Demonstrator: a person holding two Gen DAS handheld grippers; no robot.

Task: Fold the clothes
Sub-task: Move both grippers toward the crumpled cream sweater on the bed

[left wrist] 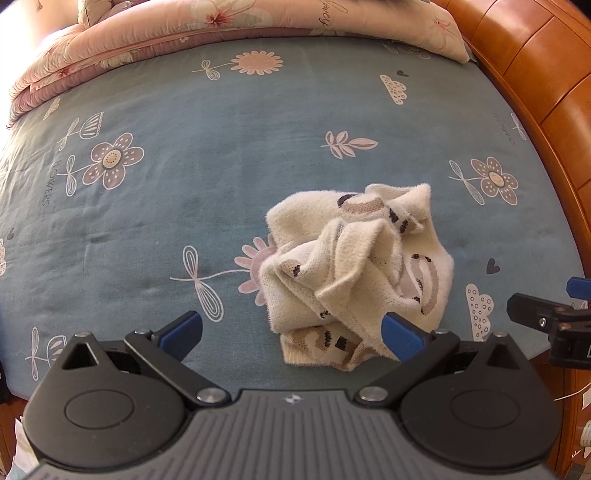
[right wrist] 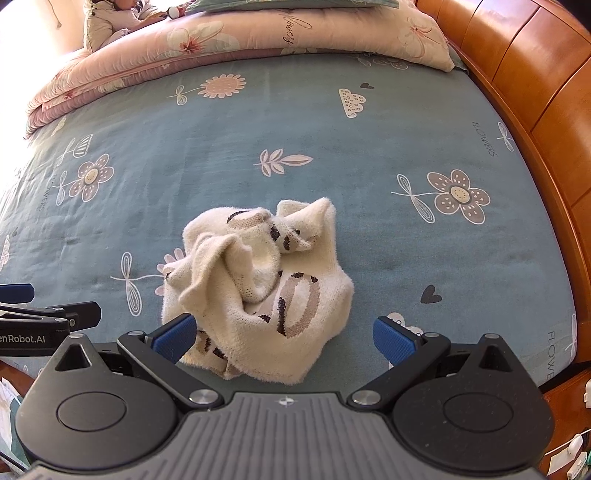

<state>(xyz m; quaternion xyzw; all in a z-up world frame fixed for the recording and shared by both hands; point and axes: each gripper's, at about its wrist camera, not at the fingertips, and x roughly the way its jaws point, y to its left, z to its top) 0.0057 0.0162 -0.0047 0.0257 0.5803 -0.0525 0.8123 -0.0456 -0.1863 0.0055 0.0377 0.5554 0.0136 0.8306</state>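
A crumpled cream knit garment (left wrist: 354,273) with brown and black pattern lies in a heap on the blue flowered bed sheet (left wrist: 207,155). It also shows in the right wrist view (right wrist: 266,291). My left gripper (left wrist: 291,338) is open and empty, just before the heap's near left edge; its right fingertip (left wrist: 402,339) overlaps the cloth's near edge. My right gripper (right wrist: 284,338) is open and empty, its jaws straddling the heap's near edge. The right gripper also shows at the right edge of the left wrist view (left wrist: 554,317), and the left gripper at the left edge of the right wrist view (right wrist: 48,317).
A folded pink floral quilt (left wrist: 221,29) lies across the far side of the bed. An orange wooden bed frame (right wrist: 535,92) curves along the right. A child in a light jacket (right wrist: 110,22) sits at the far left. The sheet (right wrist: 424,147) spreads around the heap.
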